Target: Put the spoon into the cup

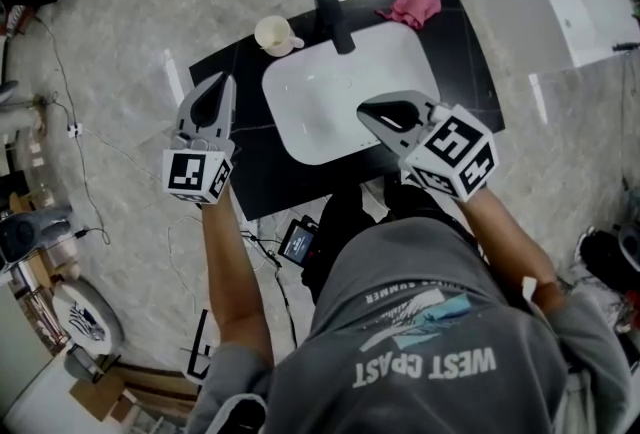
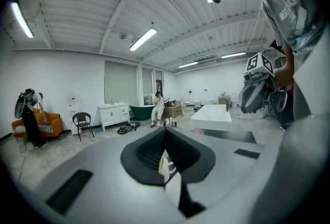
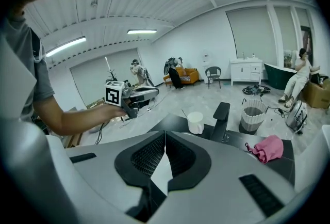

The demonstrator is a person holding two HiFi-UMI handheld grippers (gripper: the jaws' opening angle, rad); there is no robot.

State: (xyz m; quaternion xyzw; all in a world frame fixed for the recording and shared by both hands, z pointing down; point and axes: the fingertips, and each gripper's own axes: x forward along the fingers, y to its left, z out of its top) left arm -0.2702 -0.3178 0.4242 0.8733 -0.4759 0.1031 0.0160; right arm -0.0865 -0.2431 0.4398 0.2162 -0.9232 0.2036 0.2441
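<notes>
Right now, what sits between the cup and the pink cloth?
The black faucet stands between the cup and the pink cloth, clear in the head view.

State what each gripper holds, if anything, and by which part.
Nothing is held. The left gripper and the right gripper both have their jaws together with nothing between them. The cup stands apart from both, beside the sink.

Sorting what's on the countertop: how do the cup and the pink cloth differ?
The cup is cream and stands upright; the pink cloth lies crumpled. In the head view the cup sits left of the faucet, the cloth right of it. Both rest on the black counter behind the sink.
</notes>
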